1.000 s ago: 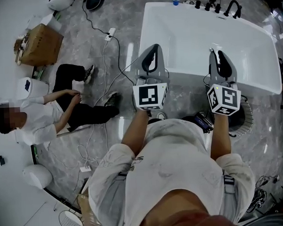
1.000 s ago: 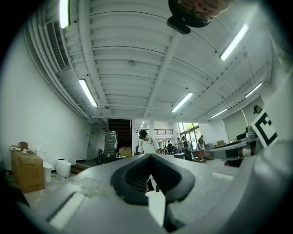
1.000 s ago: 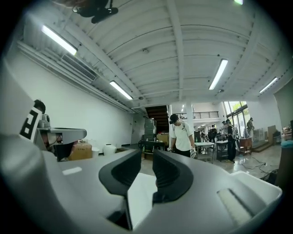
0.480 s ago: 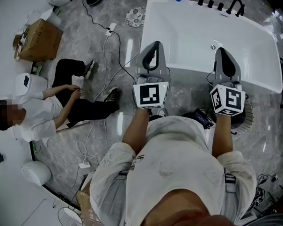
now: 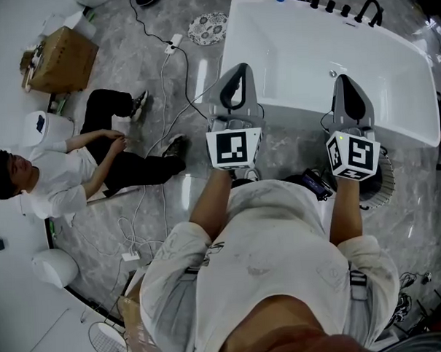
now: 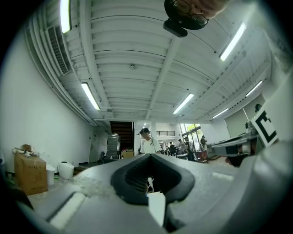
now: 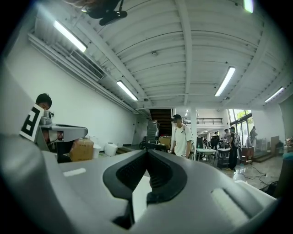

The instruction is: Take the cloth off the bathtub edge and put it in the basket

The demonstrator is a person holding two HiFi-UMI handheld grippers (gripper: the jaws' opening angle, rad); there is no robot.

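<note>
Left grey two-jaw gripper (image 5: 236, 72): jaws fully together, nothing between, at near-left corner of white bathtub (image 5: 303, 55). Right grey two-jaw gripper (image 5: 346, 82): jaws closed, empty, at near rim.

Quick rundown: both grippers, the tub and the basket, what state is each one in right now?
Left gripper: shut, nothing held.
Right gripper: shut, nothing held.
Bathtub: empty; nothing lies on the part of its edge that shows.
Basket: standing on the floor beside the tub, something dark inside, too hidden to name.
</note>
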